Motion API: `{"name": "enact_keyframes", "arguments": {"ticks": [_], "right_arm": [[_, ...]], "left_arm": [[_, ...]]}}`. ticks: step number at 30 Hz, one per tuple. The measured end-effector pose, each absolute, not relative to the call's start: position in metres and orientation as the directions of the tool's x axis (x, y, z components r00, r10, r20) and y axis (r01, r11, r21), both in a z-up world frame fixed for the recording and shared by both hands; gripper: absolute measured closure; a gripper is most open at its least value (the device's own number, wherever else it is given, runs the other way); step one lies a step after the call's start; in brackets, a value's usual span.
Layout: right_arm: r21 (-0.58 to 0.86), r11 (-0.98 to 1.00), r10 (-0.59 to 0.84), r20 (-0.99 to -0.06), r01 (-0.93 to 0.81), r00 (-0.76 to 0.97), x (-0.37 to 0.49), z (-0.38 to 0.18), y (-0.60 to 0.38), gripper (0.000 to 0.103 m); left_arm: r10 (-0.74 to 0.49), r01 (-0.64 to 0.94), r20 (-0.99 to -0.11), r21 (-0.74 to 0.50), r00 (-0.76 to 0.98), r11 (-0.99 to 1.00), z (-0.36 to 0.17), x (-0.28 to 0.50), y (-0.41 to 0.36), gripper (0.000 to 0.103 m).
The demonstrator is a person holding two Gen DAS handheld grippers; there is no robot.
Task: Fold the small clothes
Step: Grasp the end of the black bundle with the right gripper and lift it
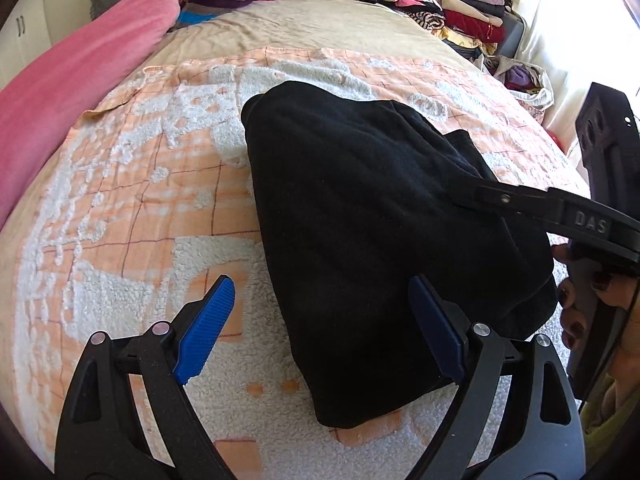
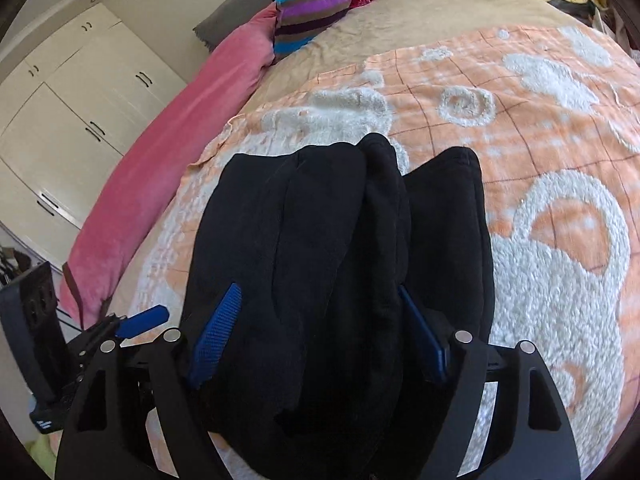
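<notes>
Fingers (image 1: pixel 210 320) of the left gripper (image 1: pixel 320 328) spread wide, one over the black garment's (image 1: pixel 380 208) near edge, nothing clamped. Right gripper (image 2: pixel 320 332) fingers (image 2: pixel 218 332) spread too, straddling the garment's bunched fold, not pinching. Garment lies on the orange-white blanket (image 1: pixel 140 200), mid-bed. Folded clothes pile (image 1: pixel 440 0) at far edge.

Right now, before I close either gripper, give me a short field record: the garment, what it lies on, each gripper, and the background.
garment: black garment, bunched and partly folded
surface: orange and white blanket on the bed
left gripper: open, one pad over the garment's edge
right gripper: open, straddling the garment's middle fold
background: clothes pile at far right, pink blanket along the left
</notes>
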State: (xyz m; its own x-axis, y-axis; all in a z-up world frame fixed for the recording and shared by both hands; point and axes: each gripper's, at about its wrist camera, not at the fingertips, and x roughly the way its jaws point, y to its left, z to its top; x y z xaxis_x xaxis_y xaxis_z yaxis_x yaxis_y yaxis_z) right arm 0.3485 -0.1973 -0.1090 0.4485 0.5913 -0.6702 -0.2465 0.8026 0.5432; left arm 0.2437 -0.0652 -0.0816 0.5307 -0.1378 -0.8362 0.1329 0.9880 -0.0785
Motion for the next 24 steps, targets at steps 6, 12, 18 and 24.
{"name": "enact_keyframes", "arguments": {"ticks": [6, 12, 18, 24], "right_arm": [[0.544, 0.793, 0.606, -0.658, -0.274, 0.447, 0.349, -0.112, -0.196, 0.060], [0.404, 0.824, 0.563, -0.655, -0.397, 0.503, 0.333, -0.081, -0.173, 0.080], [0.375, 0.813, 0.579, -0.594, -0.445, 0.558, 0.315, -0.046, -0.174, 0.081], [0.344, 0.850, 0.525, -0.624, -0.400, 0.580, 0.301, -0.043, -0.188, 0.082]], "left_arm": [[-0.156, 0.114, -0.837, -0.113, 0.524, 0.987, -0.084, 0.246, -0.064, 0.022], [-0.147, 0.095, -0.836, -0.114, 0.529, 0.989, -0.079, 0.244, -0.061, 0.022], [-0.164, 0.092, -0.818, -0.136, 0.551, 0.986, -0.062, 0.237, -0.054, 0.022], [-0.222, 0.123, -0.805, -0.185, 0.550, 0.975, -0.056, 0.231, -0.060, 0.022]]}}
